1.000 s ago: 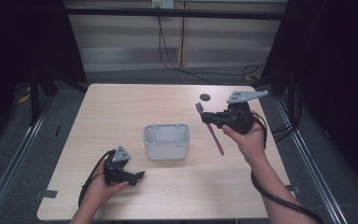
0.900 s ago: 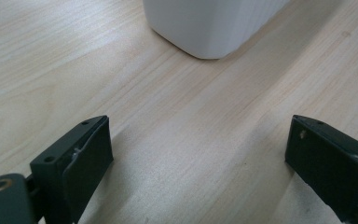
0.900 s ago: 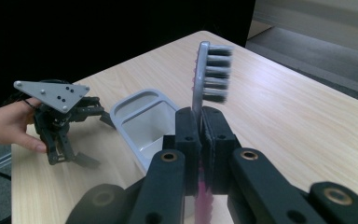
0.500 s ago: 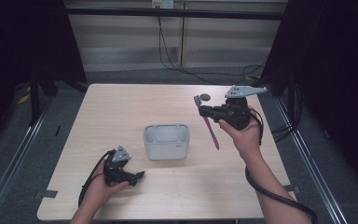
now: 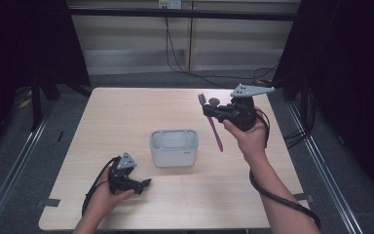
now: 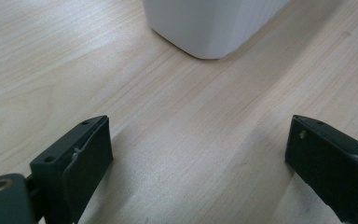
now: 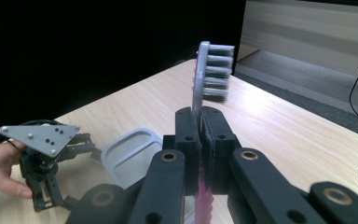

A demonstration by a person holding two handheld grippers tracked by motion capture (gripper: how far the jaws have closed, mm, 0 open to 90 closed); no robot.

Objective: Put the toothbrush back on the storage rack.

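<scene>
Toothbrush [image 5: 213, 126] is clamped tight in the right gripper [image 5: 209, 111], up right of the white holder [image 5: 173, 147]; left gripper [image 5: 145, 184], jaws wide and empty, sits just left-front of it.

Wooden table [image 5: 126, 117], dark curtains [image 5: 24, 44]

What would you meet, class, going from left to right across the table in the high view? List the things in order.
Left gripper → white holder → pink toothbrush → right gripper, whose body lies to the right of the brush it clamps.
</scene>
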